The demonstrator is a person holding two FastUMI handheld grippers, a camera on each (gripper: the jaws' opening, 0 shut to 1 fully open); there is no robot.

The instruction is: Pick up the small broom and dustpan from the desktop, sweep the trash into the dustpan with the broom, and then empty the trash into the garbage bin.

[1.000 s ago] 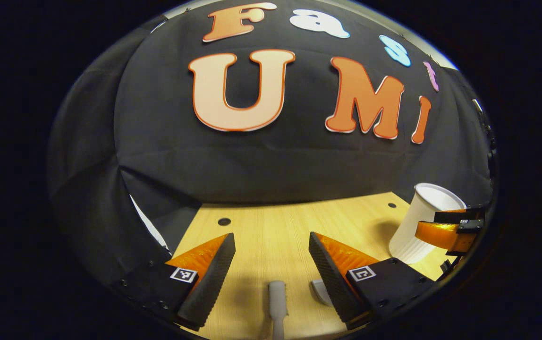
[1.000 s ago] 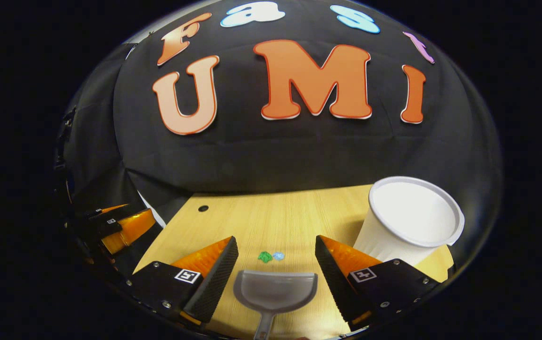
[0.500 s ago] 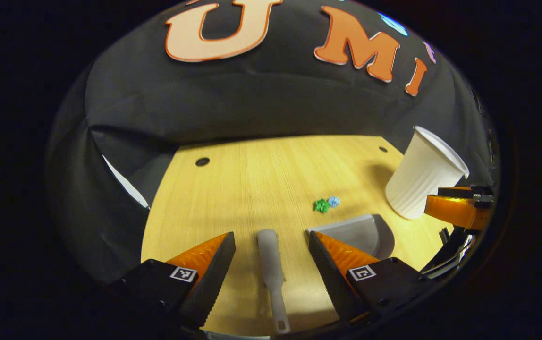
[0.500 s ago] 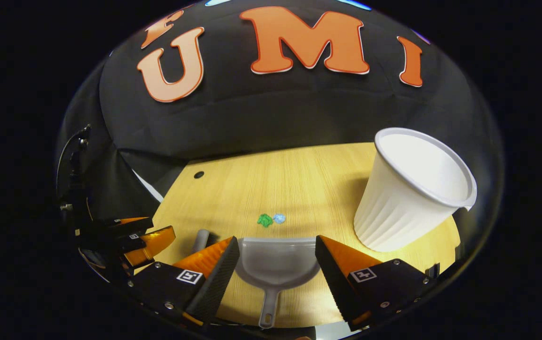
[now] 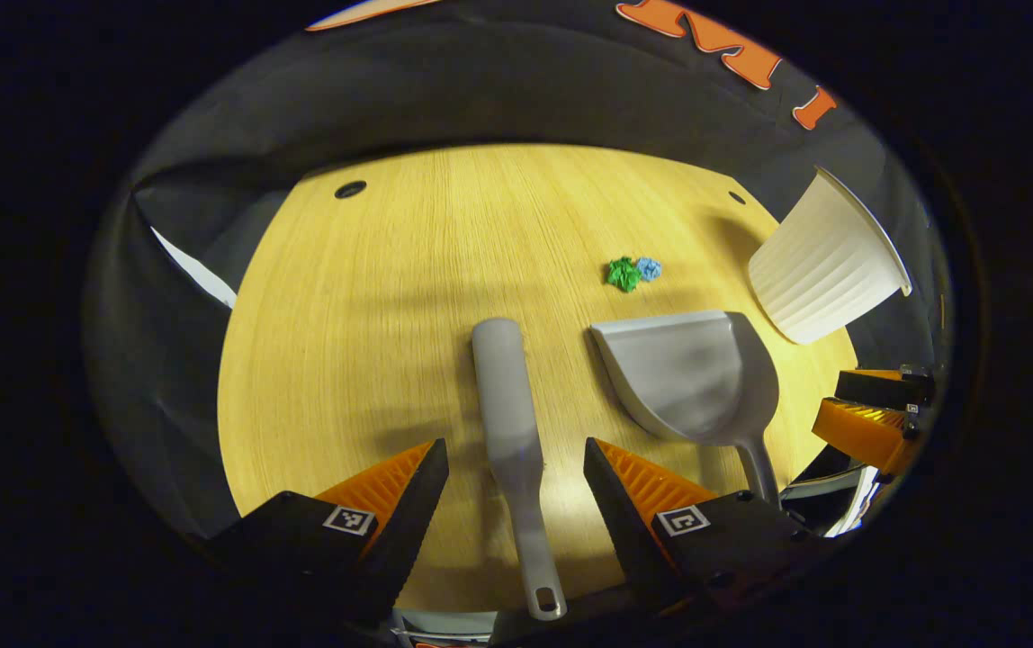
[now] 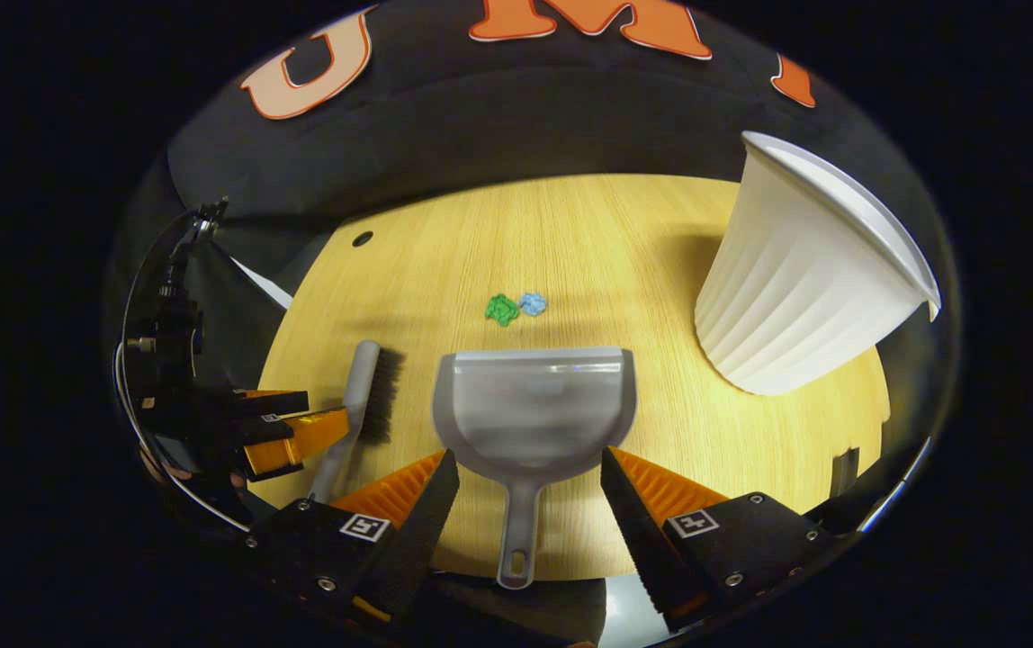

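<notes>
On the counter the broom lies flat, its handle running toward 6 o'clock between the spread fingers of the left claw, which holds nothing. At 3 o'clock of it lies the dustpan, handle between the fingers of the equally wide right claw. The trash, two crumpled bits, sits at the pan's 12 o'clock; the garbage bin stands at 2 o'clock. If picking up, centre each handle and close squarely.

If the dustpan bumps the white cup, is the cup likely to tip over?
Probably yes. The white cup looks thin, ribbed and seemingly empty, so likely light. It narrows toward its base, so a nudge from the dustpan may slide or topple it.
</notes>
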